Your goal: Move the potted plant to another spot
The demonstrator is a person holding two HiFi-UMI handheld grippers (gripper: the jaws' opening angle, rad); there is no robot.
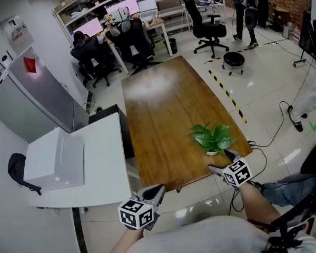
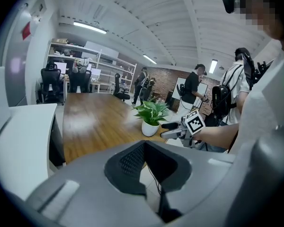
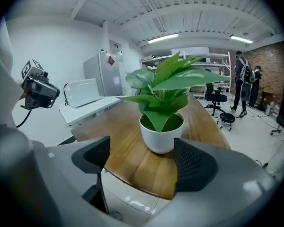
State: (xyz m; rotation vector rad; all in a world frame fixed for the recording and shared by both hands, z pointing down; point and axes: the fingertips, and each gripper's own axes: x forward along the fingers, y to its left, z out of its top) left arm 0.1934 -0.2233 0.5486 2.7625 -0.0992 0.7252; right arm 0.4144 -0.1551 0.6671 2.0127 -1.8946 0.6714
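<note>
Office desks, chairs and shelving surround a long wooden worktop (image 1: 158, 109) in the head view, with the potted plant (image 1: 213, 139) upright near its near right corner, close to the edge. The right gripper (image 1: 222, 161) sits just beside the pot on the person's side. The left gripper (image 1: 156, 192) hangs off the worktop's near edge, well apart from the plant. Probable fault from here: a push from one pad before the other could slide or tip the pot toward that close edge. In the left gripper view, the left gripper (image 2: 145, 148) has its jaws together with nothing between them; the potted plant (image 2: 150, 119) stands beyond, with the right gripper (image 2: 169, 130) just beside its pot. In the right gripper view, the right gripper (image 3: 141, 146) has its jaws spread wide and grips nothing. The white pot (image 3: 161, 137) stands just ahead of the gap, off-centre and nearer the right pad; whether that pad touches it cannot be told. Leaves overhang the jaws, so closing too high would likely pinch foliage instead of the pot.
</note>
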